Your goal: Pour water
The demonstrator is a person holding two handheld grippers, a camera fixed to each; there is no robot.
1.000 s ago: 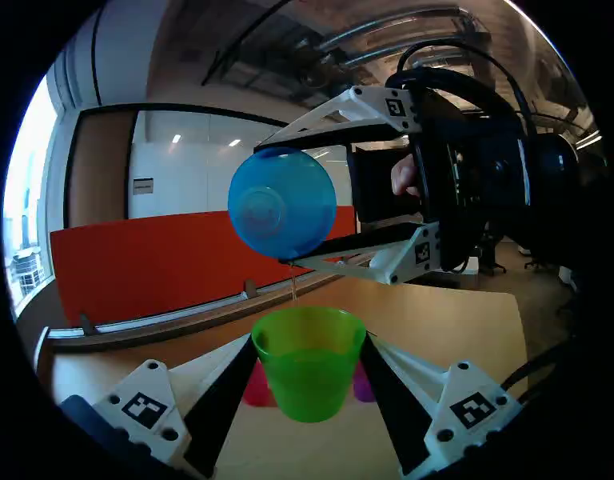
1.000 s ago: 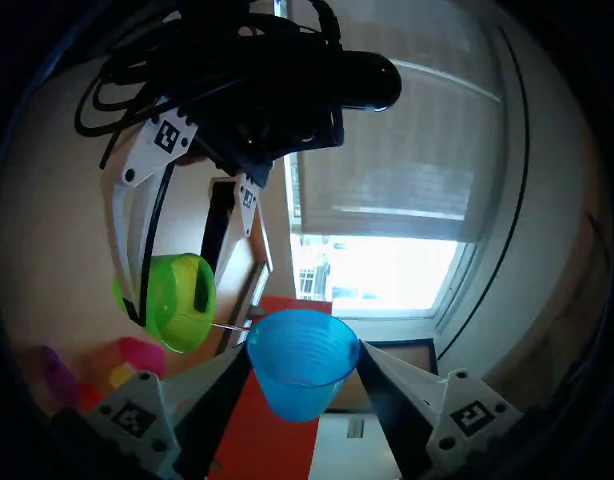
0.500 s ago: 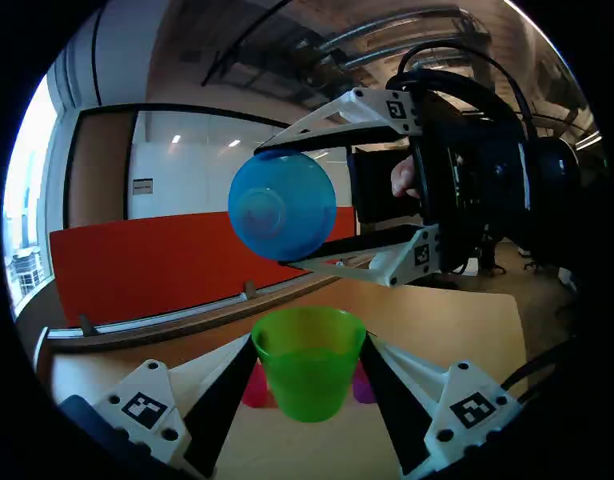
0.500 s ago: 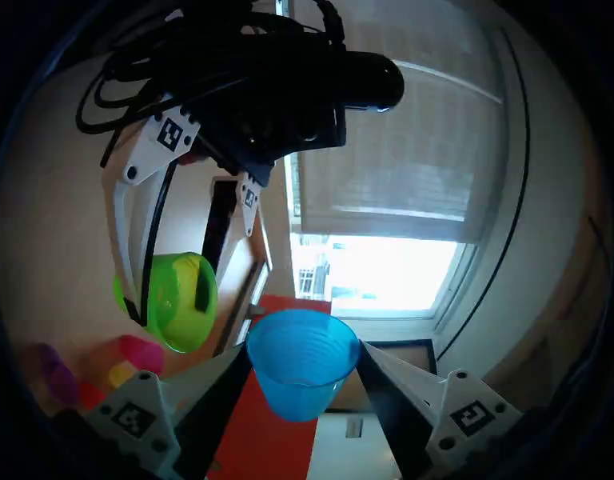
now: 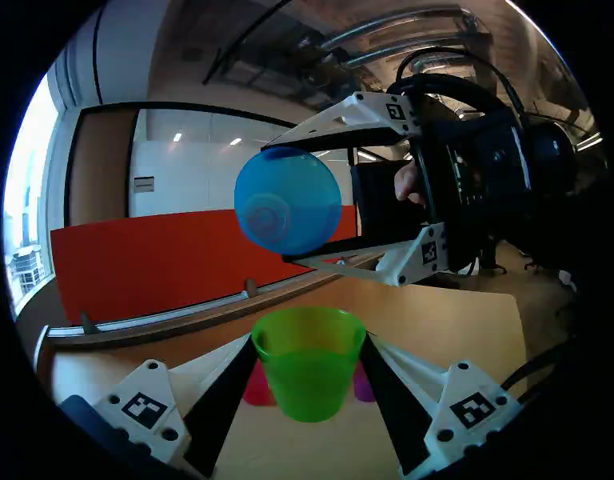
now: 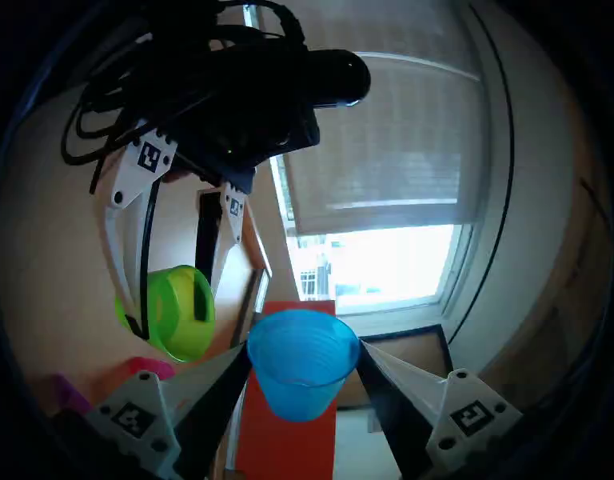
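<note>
Left gripper clamps the green cup upright above the table. Right gripper clamps the blue cup, tipped sideways above green's rim. No stream visible, so it's probably drained: I'd roll blue upright slowly and hold green level. Pink cups are close behind, with open air above and the table edge to the right.

Your left gripper and right gripper are built alike: two long white plastic fingers, each lined on the inside with a black pad. Near its base each finger carries a square black-and-white marker with small dark screws set around it. In the left gripper view, the right gripper's body is a bulky black block, and thick black cables loop over its top.
</note>
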